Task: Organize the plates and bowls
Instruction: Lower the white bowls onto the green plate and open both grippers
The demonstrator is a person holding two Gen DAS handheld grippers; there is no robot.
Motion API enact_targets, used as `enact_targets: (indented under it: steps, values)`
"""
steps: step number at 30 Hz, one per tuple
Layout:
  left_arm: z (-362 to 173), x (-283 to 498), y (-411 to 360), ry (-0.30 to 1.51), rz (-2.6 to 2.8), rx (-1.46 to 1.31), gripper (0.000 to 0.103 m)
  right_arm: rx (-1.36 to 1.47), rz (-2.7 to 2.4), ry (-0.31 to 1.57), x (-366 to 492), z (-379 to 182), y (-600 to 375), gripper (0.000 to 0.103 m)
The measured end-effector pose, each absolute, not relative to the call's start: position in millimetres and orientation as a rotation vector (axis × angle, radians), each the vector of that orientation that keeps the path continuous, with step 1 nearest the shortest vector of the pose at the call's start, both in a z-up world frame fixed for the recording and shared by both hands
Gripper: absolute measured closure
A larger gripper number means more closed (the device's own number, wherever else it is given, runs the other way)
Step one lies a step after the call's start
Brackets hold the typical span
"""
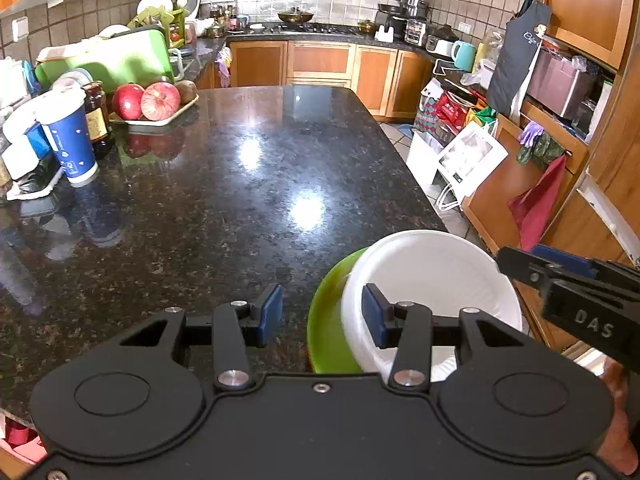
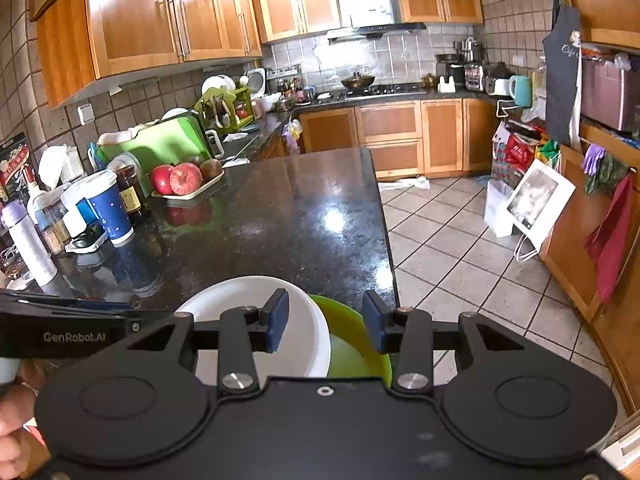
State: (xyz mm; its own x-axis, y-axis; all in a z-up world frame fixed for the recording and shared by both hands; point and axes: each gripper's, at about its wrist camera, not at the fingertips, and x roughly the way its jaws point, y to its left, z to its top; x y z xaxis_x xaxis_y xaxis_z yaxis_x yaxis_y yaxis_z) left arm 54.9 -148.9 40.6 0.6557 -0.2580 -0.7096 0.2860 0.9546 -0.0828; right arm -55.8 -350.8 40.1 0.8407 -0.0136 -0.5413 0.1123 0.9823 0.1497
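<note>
A white bowl (image 1: 432,280) sits on a green plate (image 1: 326,320) at the near right corner of the dark granite counter (image 1: 240,184). My left gripper (image 1: 322,314) is open above the plate's left edge, its right finger over the bowl. In the right wrist view the white bowl (image 2: 248,300) and green plate (image 2: 352,332) lie just under my right gripper (image 2: 326,322), which is open over the bowl's right rim. The right gripper also shows in the left wrist view (image 1: 568,284) beside the bowl.
A blue paper cup (image 1: 70,140), a jar (image 1: 96,114), and a tray of apples (image 1: 154,104) stand at the counter's left. A green cutting board (image 1: 112,60) leans behind them. The counter's right edge (image 2: 386,220) drops to the tiled floor (image 2: 452,248).
</note>
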Motion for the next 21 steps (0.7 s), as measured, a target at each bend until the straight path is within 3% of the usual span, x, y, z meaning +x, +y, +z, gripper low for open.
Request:
enact_targets:
  steps: [21]
  values:
    - [34.3,18.8,-120.1,0.814,-0.220,0.103,0.050,0.180,-0.202,0.521,-117.2,57.3,-313.6,0.060]
